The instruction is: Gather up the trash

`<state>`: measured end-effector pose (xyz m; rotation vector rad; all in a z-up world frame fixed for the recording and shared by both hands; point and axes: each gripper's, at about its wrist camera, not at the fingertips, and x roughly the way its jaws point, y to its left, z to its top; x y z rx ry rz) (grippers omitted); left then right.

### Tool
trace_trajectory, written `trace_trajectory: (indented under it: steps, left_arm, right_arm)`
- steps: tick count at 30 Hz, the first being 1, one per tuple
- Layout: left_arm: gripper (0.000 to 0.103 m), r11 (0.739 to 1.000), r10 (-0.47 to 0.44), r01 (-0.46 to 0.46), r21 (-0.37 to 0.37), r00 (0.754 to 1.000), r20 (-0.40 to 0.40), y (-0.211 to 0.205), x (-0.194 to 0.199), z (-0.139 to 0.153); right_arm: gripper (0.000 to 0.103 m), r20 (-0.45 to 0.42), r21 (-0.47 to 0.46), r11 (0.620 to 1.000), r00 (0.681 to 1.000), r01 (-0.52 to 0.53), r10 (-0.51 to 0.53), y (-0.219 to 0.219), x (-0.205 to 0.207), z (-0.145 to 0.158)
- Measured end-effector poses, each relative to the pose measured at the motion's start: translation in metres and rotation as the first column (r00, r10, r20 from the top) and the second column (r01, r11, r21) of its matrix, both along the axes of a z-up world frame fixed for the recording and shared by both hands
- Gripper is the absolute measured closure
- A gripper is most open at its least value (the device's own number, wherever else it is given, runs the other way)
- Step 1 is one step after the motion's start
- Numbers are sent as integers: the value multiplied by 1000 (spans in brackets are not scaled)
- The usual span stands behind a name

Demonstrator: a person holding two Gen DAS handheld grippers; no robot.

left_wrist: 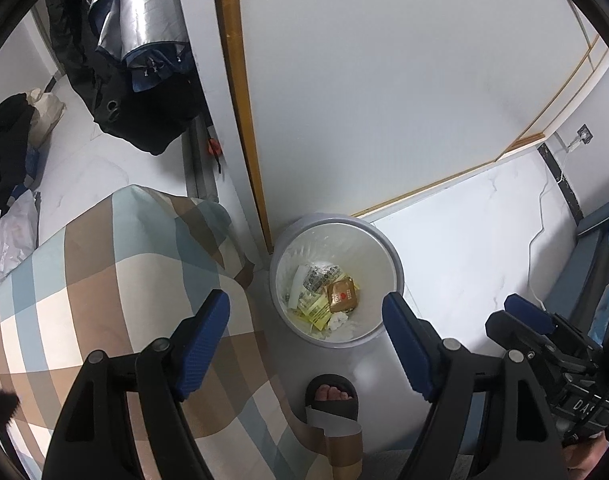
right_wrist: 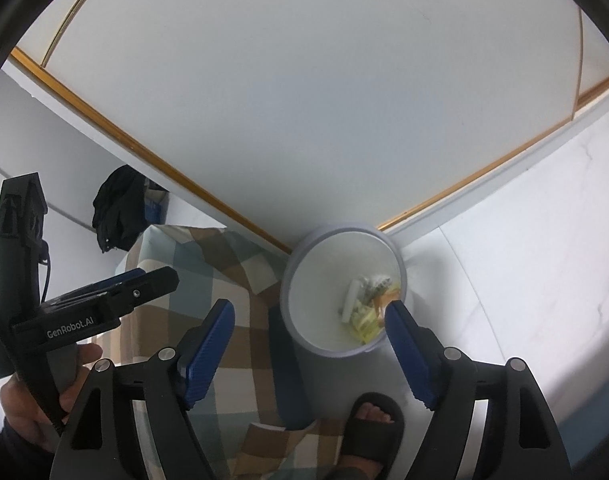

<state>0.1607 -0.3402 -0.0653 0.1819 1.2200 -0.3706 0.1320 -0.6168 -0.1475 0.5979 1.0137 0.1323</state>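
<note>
White floor tiles (left_wrist: pixel 464 240) are carrying a lined trash bin (left_wrist: pixel 388 248) of wrappers (left_wrist: pixel 324 292) by the bed; left gripper (left_wrist: pixel 306 344) and right gripper (right_wrist: pixel 310 344) are hovering above, both spread empty, likely after dropping.

Your right gripper's far finger (right_wrist: pixel 404 320) covers the near-right rim of the bin (right_wrist: pixel 304 280) and some wrappers (right_wrist: pixel 364 316), too small there to identify. Your sandalled foot (left_wrist: pixel 331 396) is partly under the checked blanket (left_wrist: pixel 104 280). The right gripper (left_wrist: pixel 544 332) runs off the right edge, jaws unreadable there.
</note>
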Motion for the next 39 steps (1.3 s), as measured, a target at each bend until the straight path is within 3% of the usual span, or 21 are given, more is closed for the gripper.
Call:
trace_trajectory:
  steps: [39]
  left_arm:
    - [27, 1000, 10, -10, -14, 1000, -10, 2, 0, 4]
  right_arm:
    - [25, -12, 0, 1000, 1000, 10, -10, -2, 2, -4]
